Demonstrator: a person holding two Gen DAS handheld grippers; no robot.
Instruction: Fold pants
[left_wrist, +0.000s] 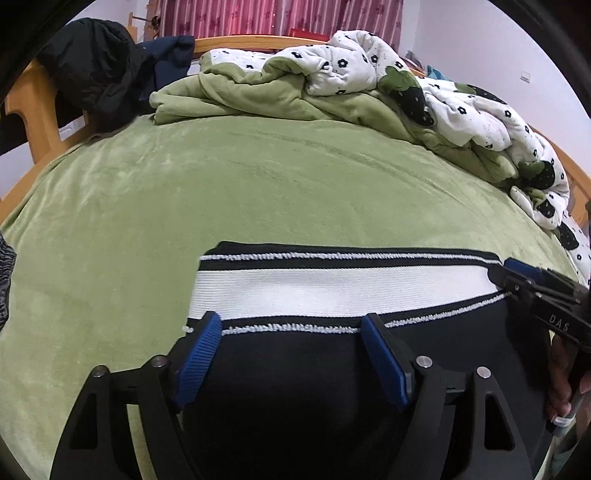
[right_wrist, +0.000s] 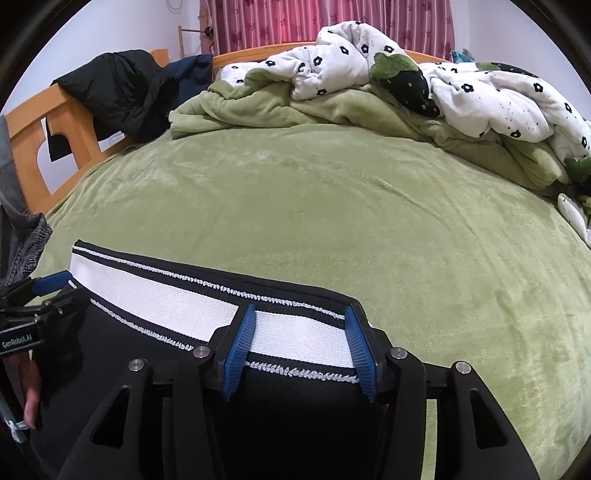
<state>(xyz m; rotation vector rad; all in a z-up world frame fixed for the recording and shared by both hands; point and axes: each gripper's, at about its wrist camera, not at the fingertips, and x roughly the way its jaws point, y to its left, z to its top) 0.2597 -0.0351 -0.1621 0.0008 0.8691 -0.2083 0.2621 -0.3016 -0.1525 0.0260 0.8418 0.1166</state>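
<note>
Pants (left_wrist: 332, 369): black pants with a broad white waistband edged in black-and-white stitching, lying flat on the green bed cover at the near edge of the bed, waistband towards the headboard.
Waistband (right_wrist: 177, 306): stretched straight between the two grippers, probably so the fold line stays square.
Left gripper (left_wrist: 291, 325): poised over the left end of the waistband; its blue fingers (left_wrist: 199, 362) stand wide apart, one by the waistband's outer corner and one further in, the cloth under them but not pinched. Nothing is held.
Right gripper (right_wrist: 299, 317): over the right end of the waistband; its blue fingers (right_wrist: 360, 354) are parted about halfway and straddle the white band without pressing on it. Nothing is held.
Why placed so: one gripper at each end of the waistband suits either laying the cloth down smooth or taking both corners for a fold; which of the two, I cannot tell.
Bed cover (left_wrist: 258, 192): green plush, bare beyond the waistband, which leaves room to fold.
Duvet (right_wrist: 461, 88): white with black flowers, bunched up beyond the waistband near the headboard, out of the way.
Dark jacket (right_wrist: 122, 92): draped on the wooden bed frame, well apart from the waistband.
</note>
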